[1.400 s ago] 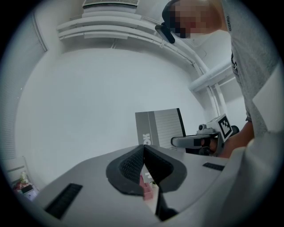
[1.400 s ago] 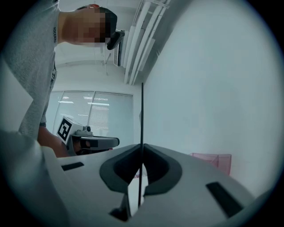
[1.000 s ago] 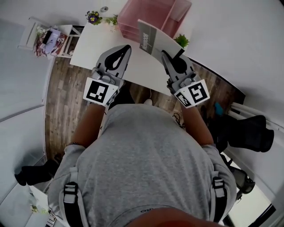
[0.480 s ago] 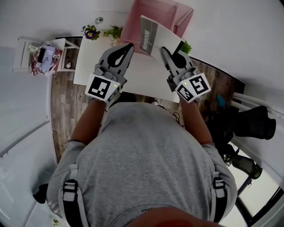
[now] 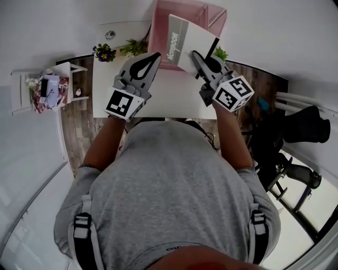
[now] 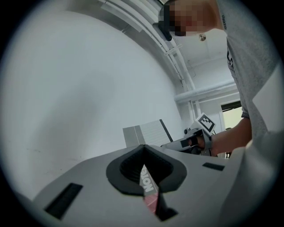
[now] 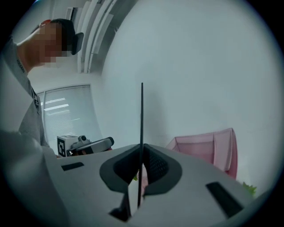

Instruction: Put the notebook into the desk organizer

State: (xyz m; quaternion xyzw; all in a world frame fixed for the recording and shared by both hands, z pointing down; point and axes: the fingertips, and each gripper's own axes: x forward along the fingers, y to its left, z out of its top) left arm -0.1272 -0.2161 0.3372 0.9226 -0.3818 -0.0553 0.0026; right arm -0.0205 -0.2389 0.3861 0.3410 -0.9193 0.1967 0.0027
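The thin grey-and-white paper notebook [image 5: 191, 41] stands on edge over the pink plastic desk organizer [image 5: 182, 7], its near corner clamped in the right gripper [image 5: 196, 56]. It looks light and slightly floppy (thin cover, I'd guess), so a firm pinch close to the edge should do. The left gripper [image 5: 153, 56], jaws together and empty, is just beside the organizer.

Both bare forearms reach up the frame from the torso [image 5: 169, 200], the left forearm [image 5: 103, 145] at centre left and the right forearm [image 5: 231, 141] at centre right. The left tongs [image 5: 155, 55] point toward the top of the frame, tips together with nothing between them. The right tongs [image 5: 194, 54], level with them and tilted slightly sideways, are clamped on the edge of the notebook [image 5: 191, 38].
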